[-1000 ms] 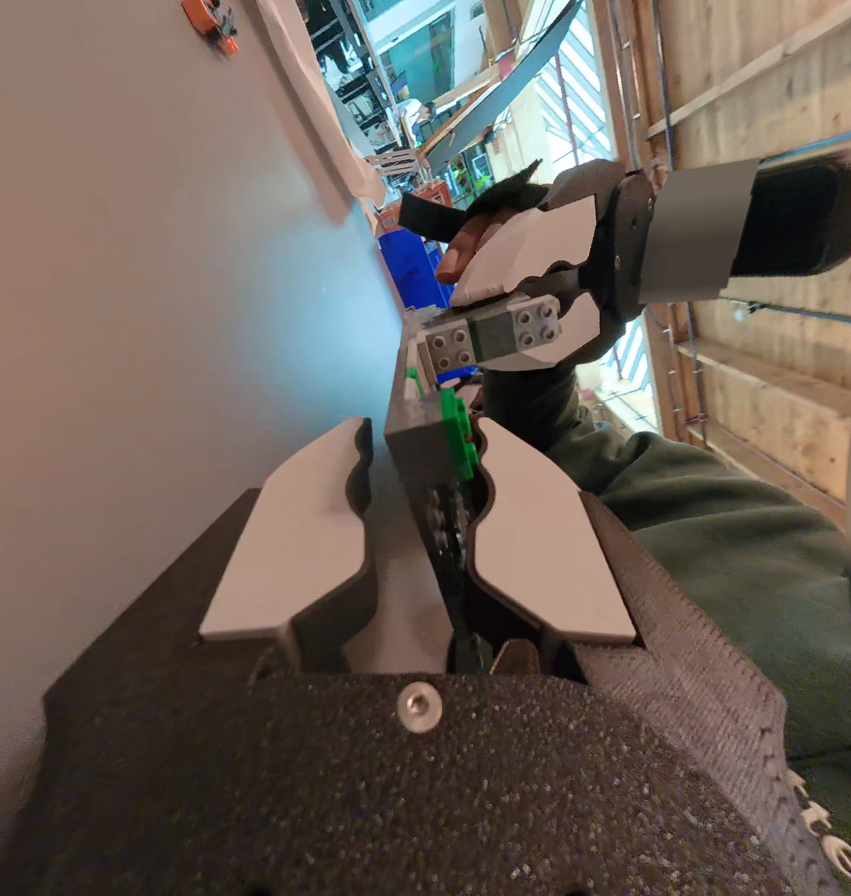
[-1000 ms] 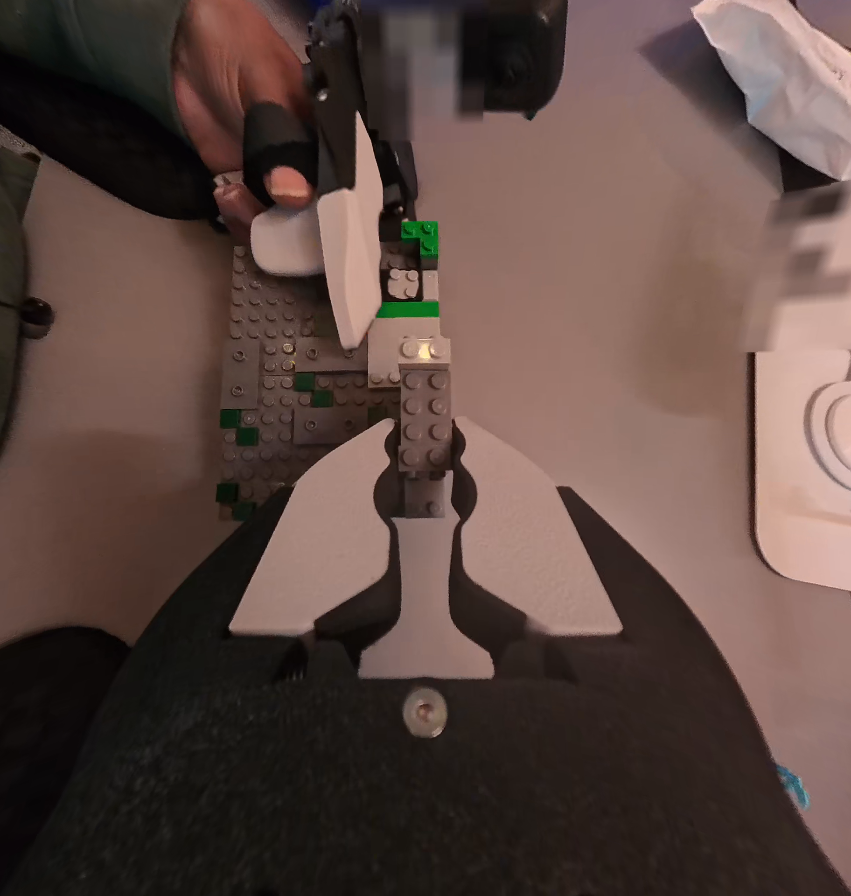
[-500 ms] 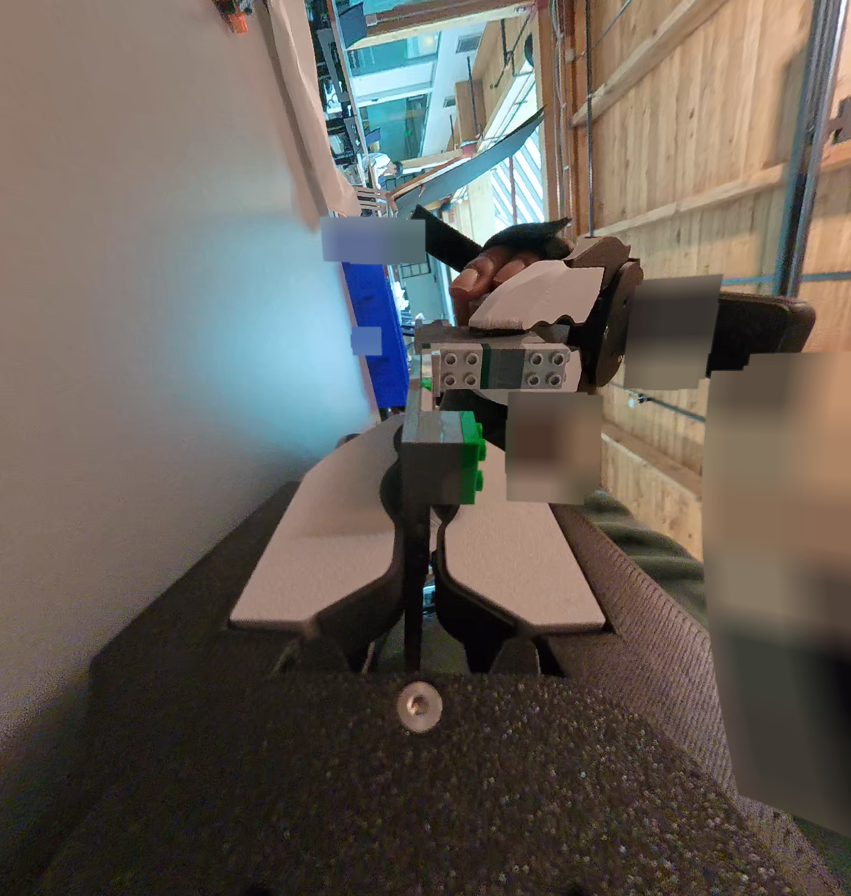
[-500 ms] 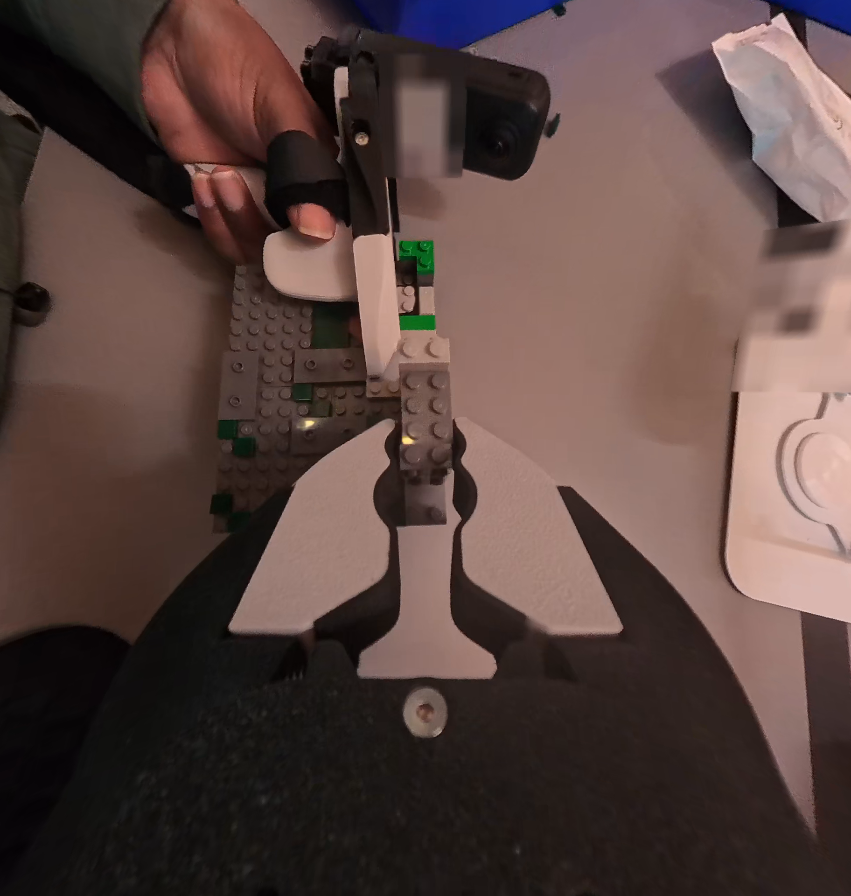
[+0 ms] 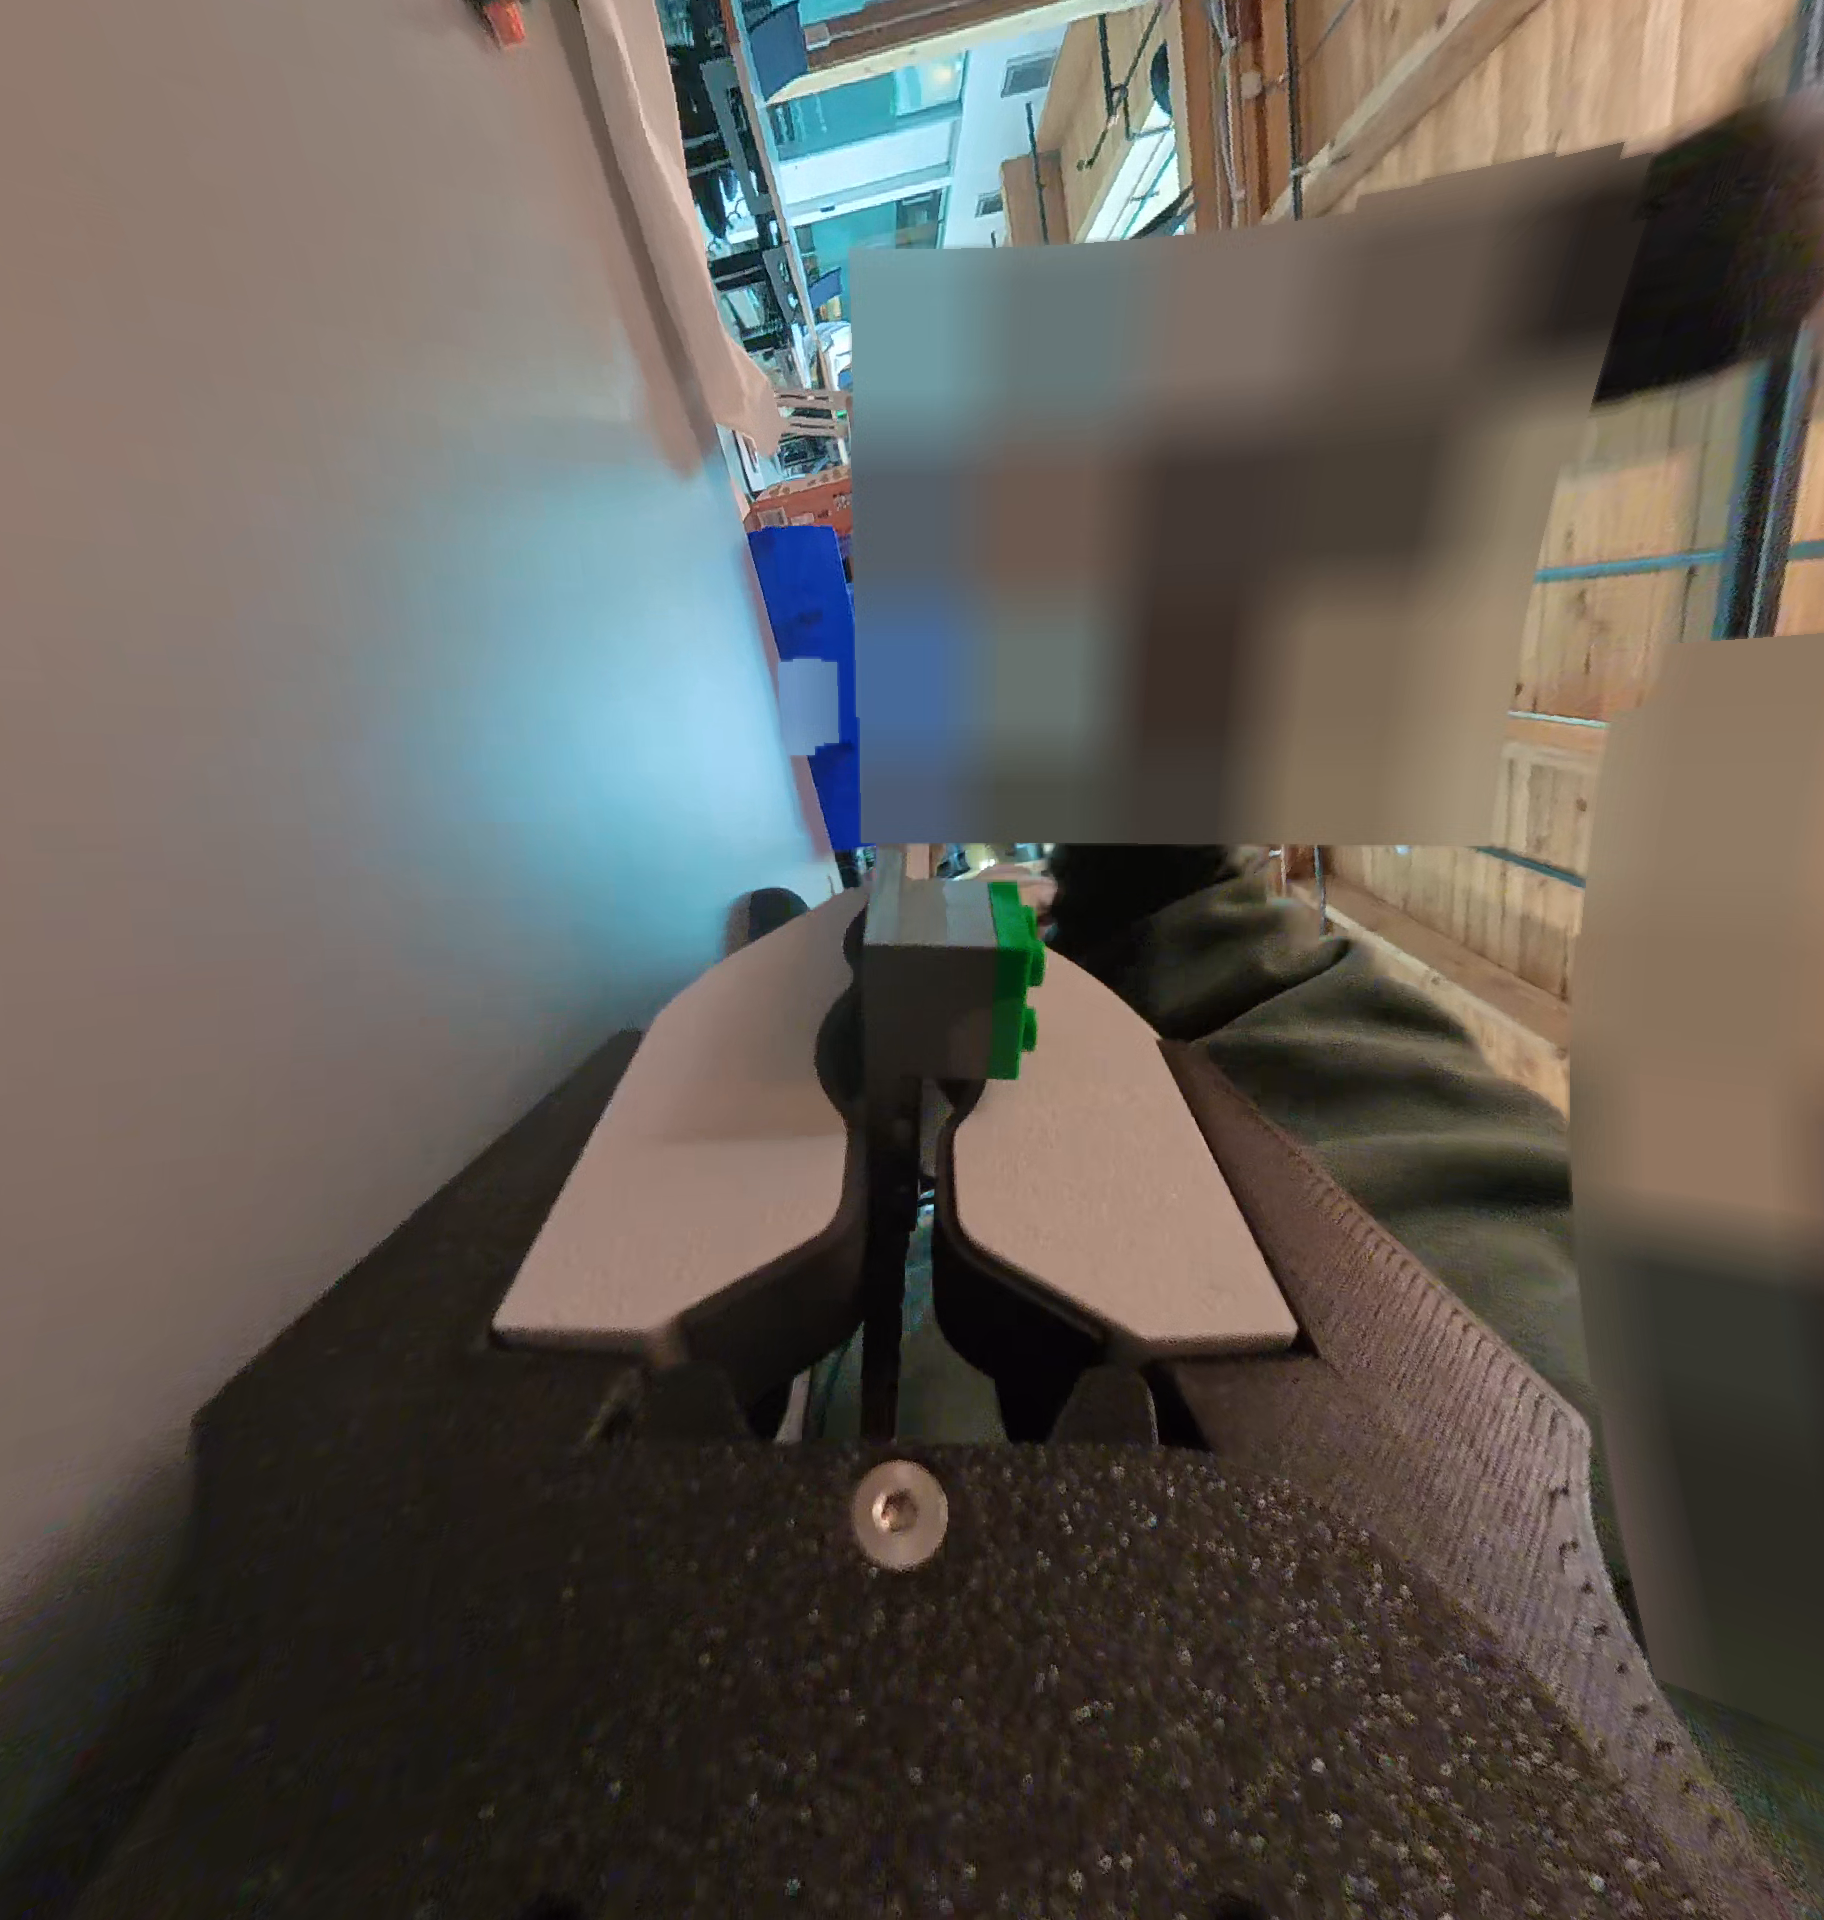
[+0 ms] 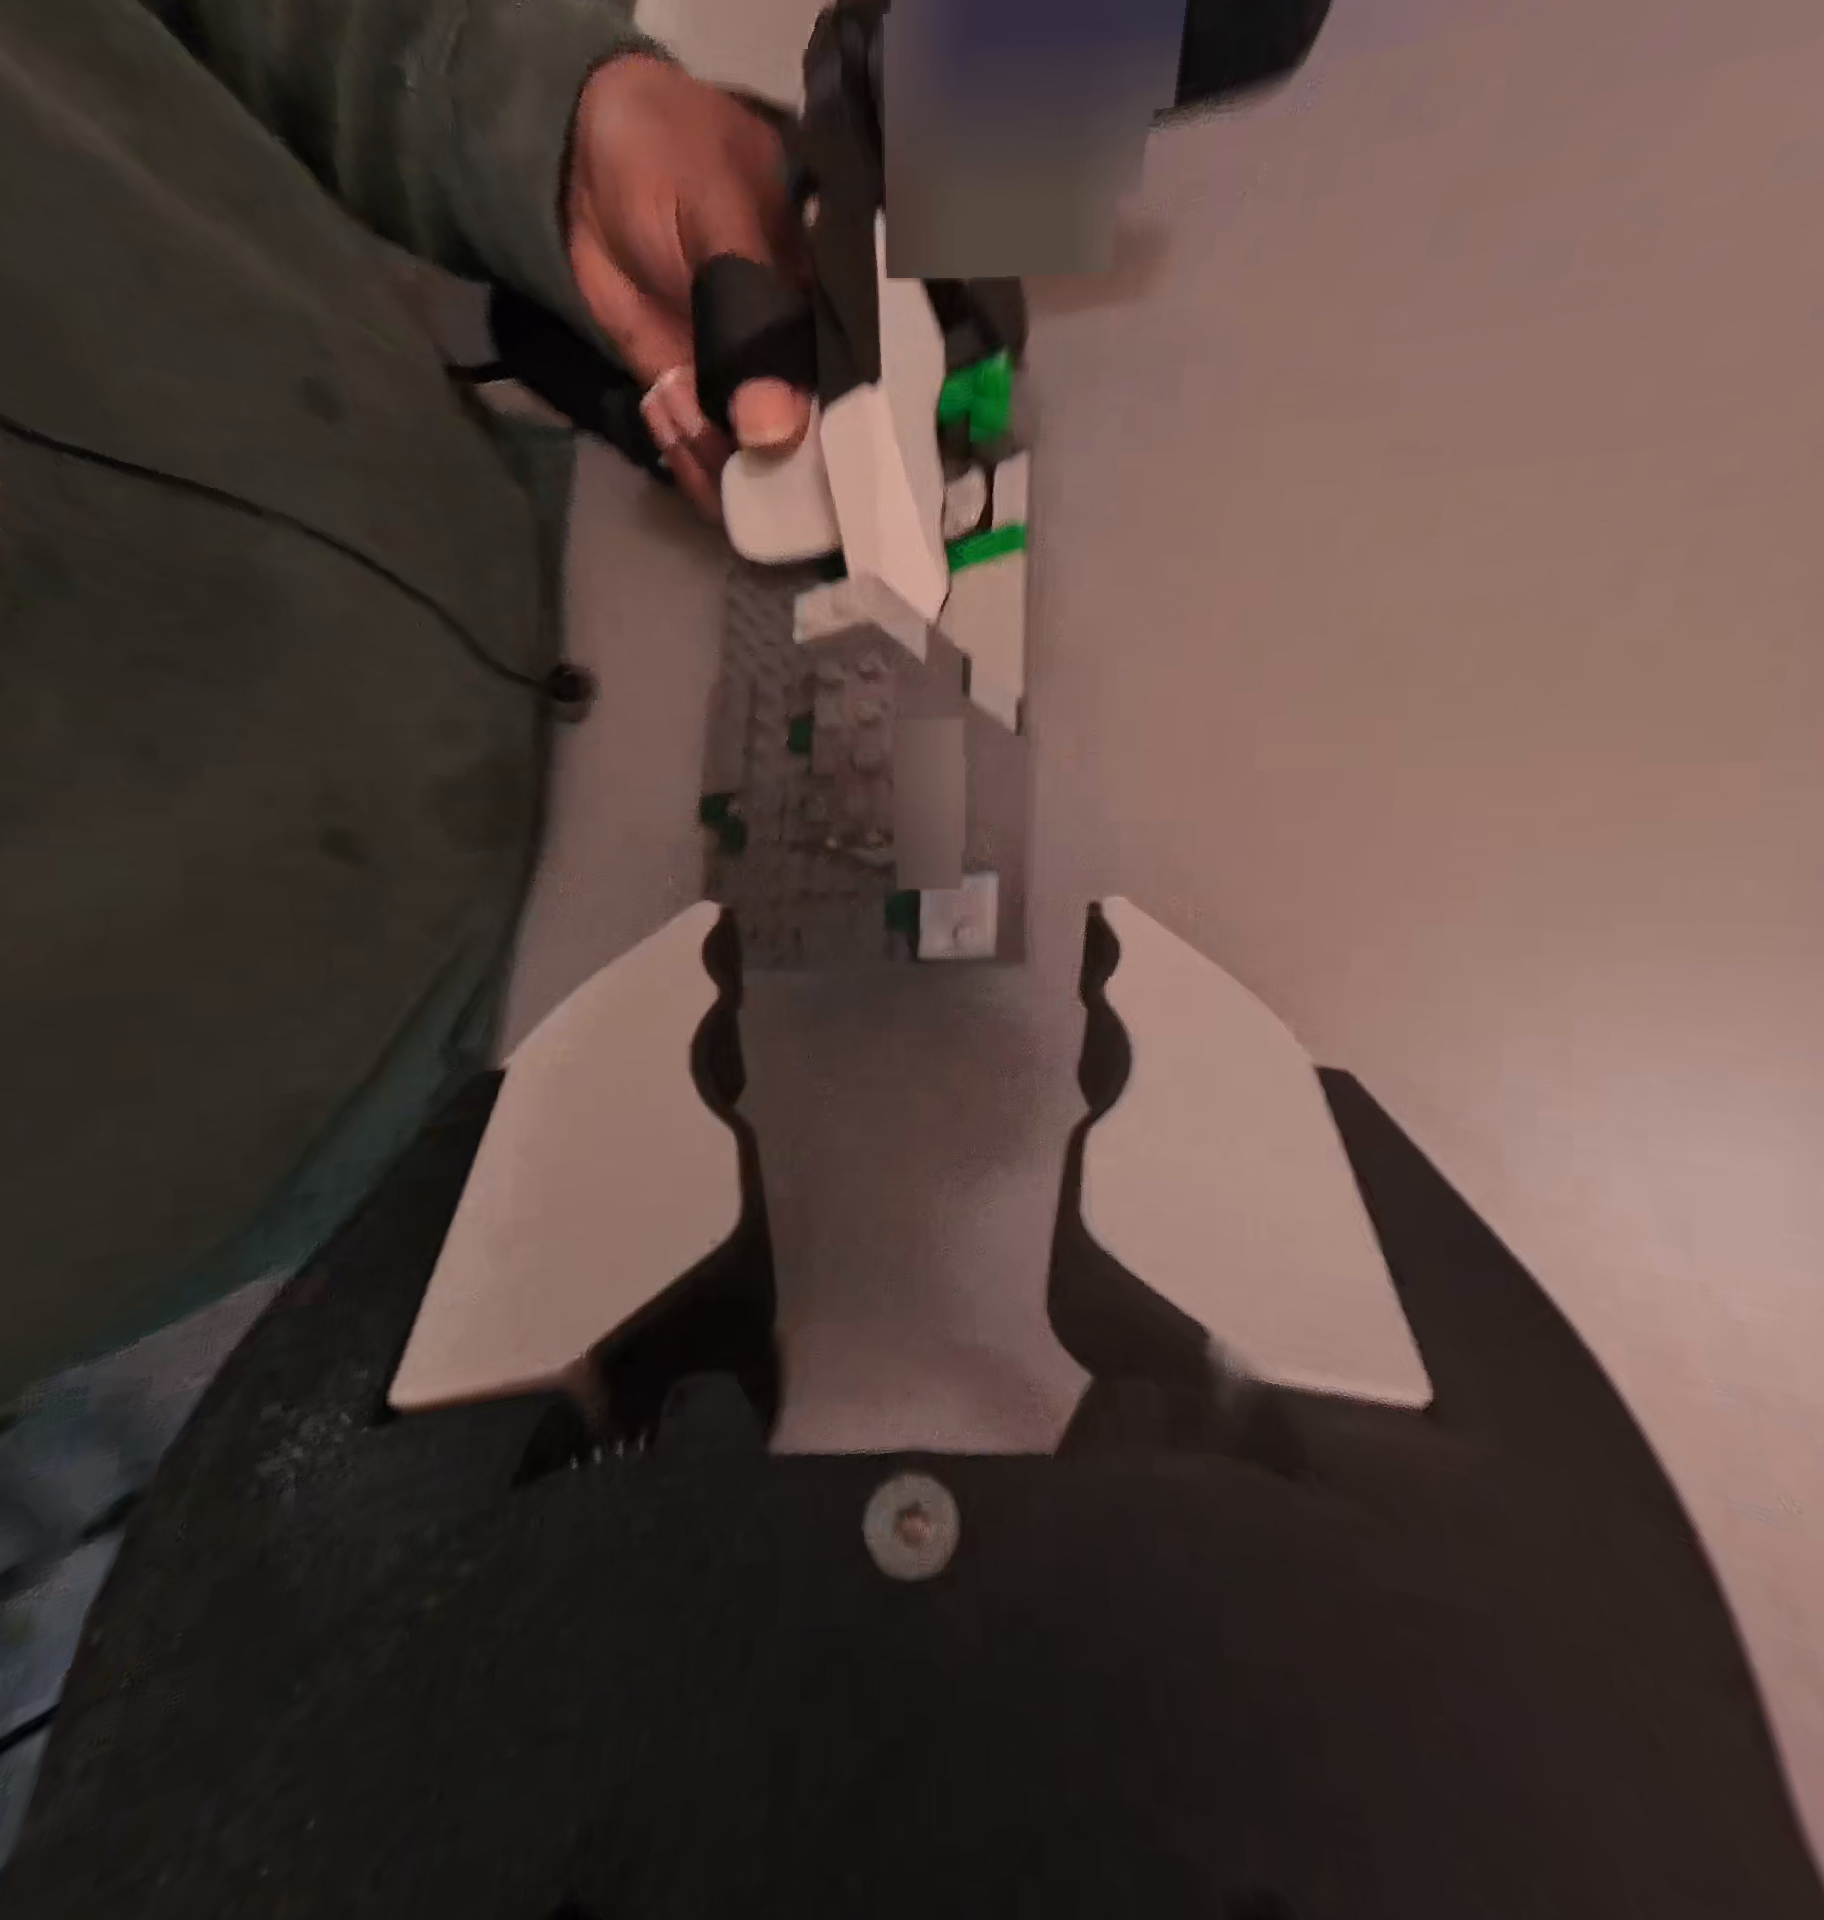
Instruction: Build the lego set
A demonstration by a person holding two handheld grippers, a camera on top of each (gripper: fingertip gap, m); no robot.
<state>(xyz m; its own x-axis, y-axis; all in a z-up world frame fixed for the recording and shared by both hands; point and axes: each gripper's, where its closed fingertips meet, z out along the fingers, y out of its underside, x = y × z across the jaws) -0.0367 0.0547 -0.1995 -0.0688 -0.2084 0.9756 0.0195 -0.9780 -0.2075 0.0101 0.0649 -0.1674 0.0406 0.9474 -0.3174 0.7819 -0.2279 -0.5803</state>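
The right claw [image 6: 908,914] is spread wide and empty. The build [image 6: 866,790] lies on the bench [image 6: 1407,727] straight ahead of it, long axis in line with the fingers. The left claw [image 5: 934,997] clamps the build's far end, by the green brick [image 5: 1014,982].

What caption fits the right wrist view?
Right tool open and empty above the grey lego build, which the left tool grips.
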